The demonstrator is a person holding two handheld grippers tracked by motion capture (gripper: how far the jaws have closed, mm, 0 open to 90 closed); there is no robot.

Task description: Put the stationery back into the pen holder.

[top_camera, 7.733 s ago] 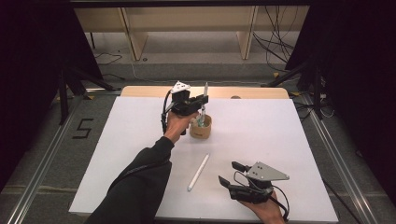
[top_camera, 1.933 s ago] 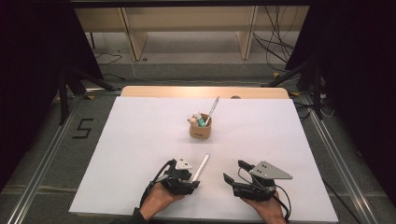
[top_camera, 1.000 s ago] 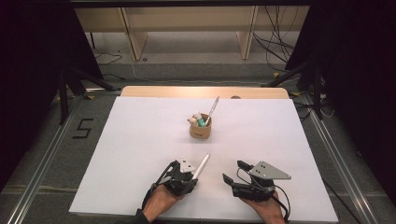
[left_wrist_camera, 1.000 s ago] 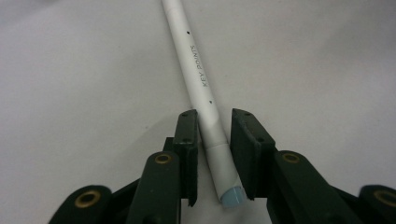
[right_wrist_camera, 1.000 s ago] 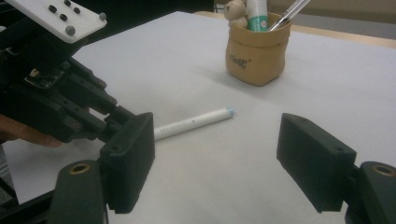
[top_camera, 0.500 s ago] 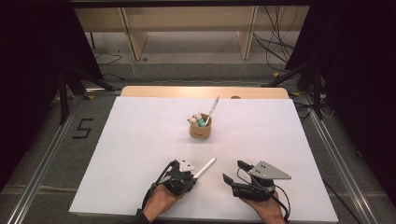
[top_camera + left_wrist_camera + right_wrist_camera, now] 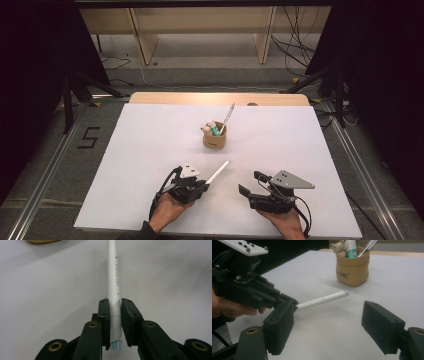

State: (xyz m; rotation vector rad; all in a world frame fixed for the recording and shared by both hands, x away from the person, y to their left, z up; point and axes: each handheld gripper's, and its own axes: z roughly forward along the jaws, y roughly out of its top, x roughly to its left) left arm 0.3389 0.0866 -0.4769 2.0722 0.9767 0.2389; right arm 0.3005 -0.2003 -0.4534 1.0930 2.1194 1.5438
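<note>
White and slim, the pen (image 7: 113, 287) is clamped between the two black jaws of the left gripper (image 7: 115, 312). The jaws press on it from both sides near its pale blue rear end, and the long front part of the pen runs straight out ahead of this gripper. Small printed letters go along its barrel. In the right gripper view the pen (image 7: 322, 300) rises a little from the left gripper (image 7: 287, 305), so its blue tip is above the white surface (image 7: 332, 330) and does not touch it.

From the high view, the left gripper (image 7: 202, 184) is held low over the near part of the surface (image 7: 130, 150), and the pen (image 7: 218, 172) points away from it, forward and slightly toward the right gripper's side. A hand (image 7: 167, 212) grasps the body of this gripper from behind.

The right gripper (image 7: 248, 183) is just beside the left one, at the same near edge of the surface. Its jaws stand wide apart with nothing between them; the pen tip lies ahead of them, well clear of both pads.

Farther ahead of both grippers stands a small tan pouch-like pen holder (image 7: 214, 139). It carries a green-capped tube, a silver pen leaning outward and a small bear-shaped figure.
</note>
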